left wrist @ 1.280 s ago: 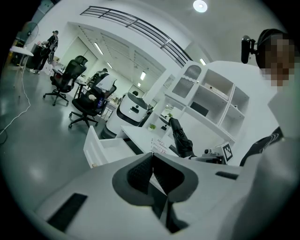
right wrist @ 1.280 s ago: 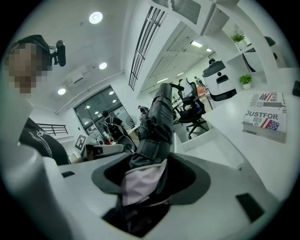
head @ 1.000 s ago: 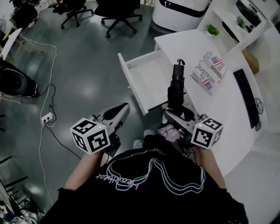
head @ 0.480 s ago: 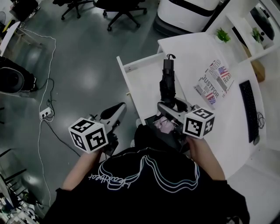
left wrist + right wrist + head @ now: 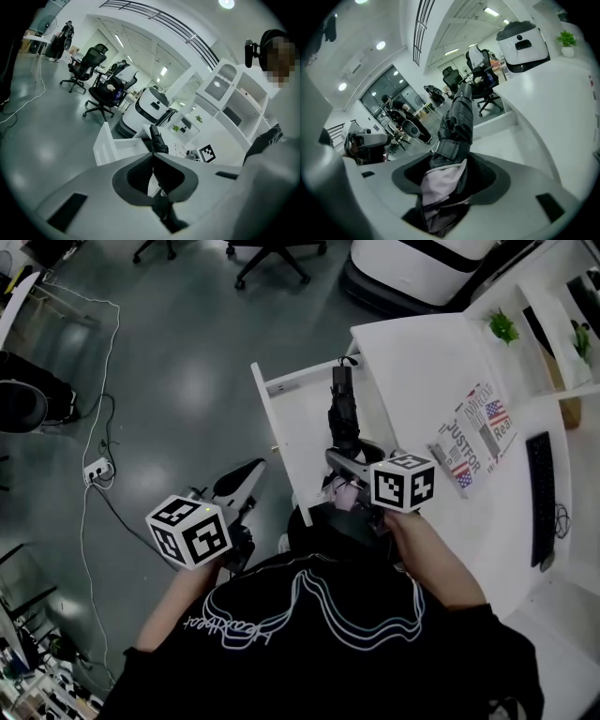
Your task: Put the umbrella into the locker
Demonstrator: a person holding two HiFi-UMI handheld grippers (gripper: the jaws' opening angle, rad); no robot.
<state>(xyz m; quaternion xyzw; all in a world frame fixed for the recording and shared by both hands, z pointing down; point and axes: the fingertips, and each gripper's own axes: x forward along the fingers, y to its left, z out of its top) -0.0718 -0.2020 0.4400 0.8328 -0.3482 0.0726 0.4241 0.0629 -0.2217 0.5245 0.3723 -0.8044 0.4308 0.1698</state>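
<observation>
Head view: a person stands at a white table [image 5: 422, 371] with an open drawer [image 5: 266, 418] at upper centre. The right tongs [image 5: 345, 463] grip a folded black umbrella [image 5: 341, 409], which points up the frame over the drawer's right side, beside the table edge. Whether it touches the drawer floor cannot be told. The right forearm reaches up from lower right, with the tongs tilted downward. The left tongs [image 5: 242, 486] hang at lower left over the grey floor, well apart from the drawer.

Left gripper view: the jaws meet, with nothing between them.

Right gripper view: the jaws clamp the umbrella's bunched fabric end; its strapped body juts ahead over the drawer.

The step in hand appears to be lowering the umbrella in. The next move likely calls for laying it flat inside, then letting go.
</observation>
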